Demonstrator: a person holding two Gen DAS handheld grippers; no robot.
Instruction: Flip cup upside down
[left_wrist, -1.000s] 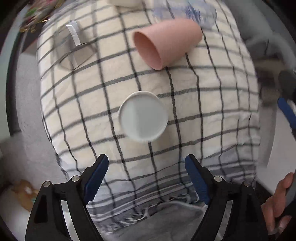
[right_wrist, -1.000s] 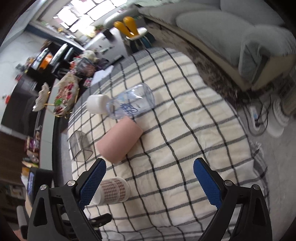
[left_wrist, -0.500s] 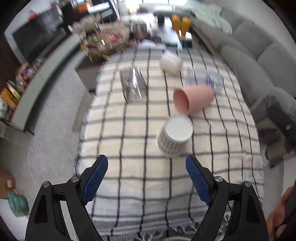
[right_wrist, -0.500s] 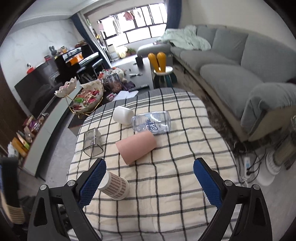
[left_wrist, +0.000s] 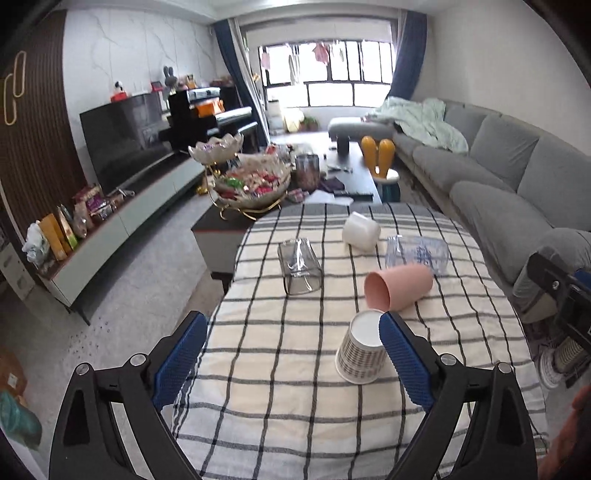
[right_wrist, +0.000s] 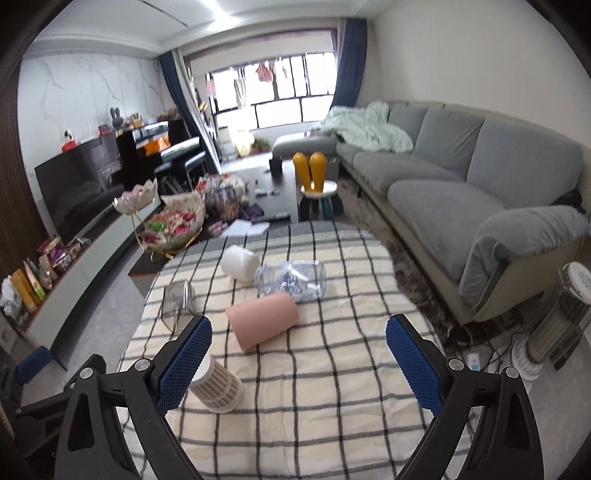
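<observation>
A patterned paper cup (left_wrist: 360, 350) stands upside down on the checked tablecloth (left_wrist: 280, 343); it also shows in the right wrist view (right_wrist: 216, 384). A pink cup (left_wrist: 399, 287) lies on its side behind it, also seen in the right wrist view (right_wrist: 264, 320). My left gripper (left_wrist: 291, 354) is open and empty, held above the table's near edge, its right finger in front of the paper cup. My right gripper (right_wrist: 297, 363) is open and empty, above the cloth.
A clear glass (left_wrist: 300, 271), a white cup (left_wrist: 361, 232) and a clear printed cup (left_wrist: 417, 254) lie on their sides farther back. A grey sofa (right_wrist: 461, 192) runs along the right. A heater (right_wrist: 554, 325) stands on the floor at right. A TV console (left_wrist: 110, 221) is left.
Both grippers have pulled back and tilted up from looking down at the table, so the whole room shows. The paper cup stays upside down on the cloth; both grippers stay open.
</observation>
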